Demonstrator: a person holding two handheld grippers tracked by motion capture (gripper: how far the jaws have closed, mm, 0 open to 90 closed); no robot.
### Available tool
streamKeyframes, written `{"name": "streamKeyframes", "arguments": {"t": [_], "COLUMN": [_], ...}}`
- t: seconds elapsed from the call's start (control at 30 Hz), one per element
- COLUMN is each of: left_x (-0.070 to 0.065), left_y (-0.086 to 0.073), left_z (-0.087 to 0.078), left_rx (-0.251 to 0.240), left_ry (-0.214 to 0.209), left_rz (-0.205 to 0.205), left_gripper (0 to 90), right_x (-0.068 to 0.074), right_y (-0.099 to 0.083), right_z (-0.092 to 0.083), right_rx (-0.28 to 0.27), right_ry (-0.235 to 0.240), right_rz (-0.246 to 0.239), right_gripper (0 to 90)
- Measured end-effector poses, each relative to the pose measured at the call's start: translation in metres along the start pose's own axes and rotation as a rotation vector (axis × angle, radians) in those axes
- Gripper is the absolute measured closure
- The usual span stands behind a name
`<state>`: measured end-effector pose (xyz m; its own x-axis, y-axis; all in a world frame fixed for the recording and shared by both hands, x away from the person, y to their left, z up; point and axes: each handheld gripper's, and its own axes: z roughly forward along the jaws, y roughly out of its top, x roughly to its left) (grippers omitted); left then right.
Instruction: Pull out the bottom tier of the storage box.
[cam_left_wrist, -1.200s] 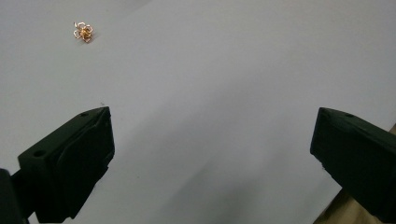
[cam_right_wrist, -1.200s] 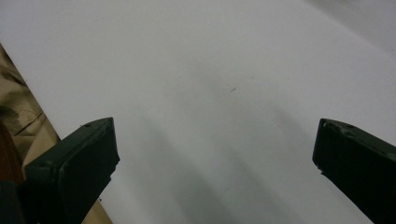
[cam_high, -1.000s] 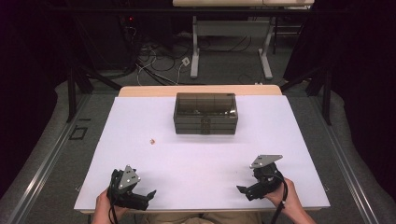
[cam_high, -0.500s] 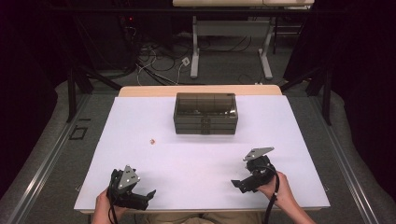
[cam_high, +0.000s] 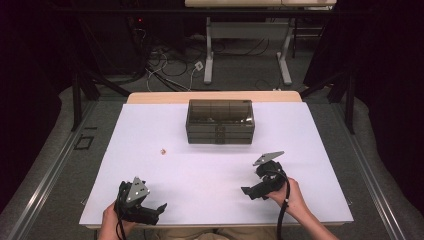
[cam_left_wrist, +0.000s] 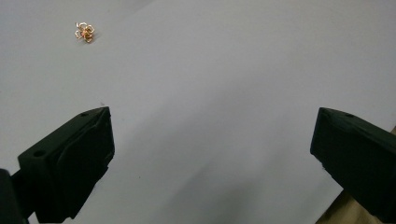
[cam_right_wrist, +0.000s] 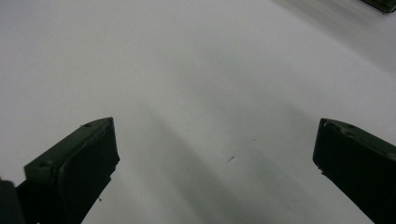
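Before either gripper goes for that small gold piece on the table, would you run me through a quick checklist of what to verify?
1. Left gripper open: ok, jaws stand wide apart with nothing between them.
2. Right gripper open: ok, jaws wide apart and empty.
3. Small gold trinket in sight: ok, it lies alone on the white table, ahead of the left gripper and to the left in its view.
4. Path to the trinket: ok, bare table lies between it and the left jaws.
5. Dark drawer box out of the way: ok, it stands farther back, apart from the trinket.
6. Box drawers open or shut: cannot tell.
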<state>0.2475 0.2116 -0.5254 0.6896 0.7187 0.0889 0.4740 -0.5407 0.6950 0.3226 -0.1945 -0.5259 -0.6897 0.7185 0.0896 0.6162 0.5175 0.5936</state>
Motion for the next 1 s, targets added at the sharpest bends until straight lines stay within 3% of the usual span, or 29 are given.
{"name": "streamKeyframes", "arguments": {"t": [0.8,0.83,0.87,0.97,1.0], "left_x": [0.0,0.0,0.0,0.0,0.0], "left_y": [0.0,0.0,0.0,0.0,0.0], "left_z": [0.0,0.0,0.001,0.0,0.0], "left_rx": [-0.003,-0.006,-0.004,-0.002,-0.002], "left_ry": [0.003,0.008,0.01,0.007,0.007], "left_rz": [-0.003,-0.004,-0.005,-0.003,-0.003], "left_gripper": [0.0,0.0,0.0,0.0,0.0], "right_x": [0.001,0.002,0.001,0.001,0.002], "right_y": [0.033,0.035,0.038,0.041,0.043], "right_z": [0.025,0.031,0.029,0.032,0.034], "right_rx": [0.016,-0.037,0.014,0.015,0.015], "right_ry": [0.016,0.026,0.017,0.015,0.019], "right_rz": [0.032,0.055,0.043,0.048,0.071], "right_gripper": [0.0,0.0,0.0,0.0,0.0]}}
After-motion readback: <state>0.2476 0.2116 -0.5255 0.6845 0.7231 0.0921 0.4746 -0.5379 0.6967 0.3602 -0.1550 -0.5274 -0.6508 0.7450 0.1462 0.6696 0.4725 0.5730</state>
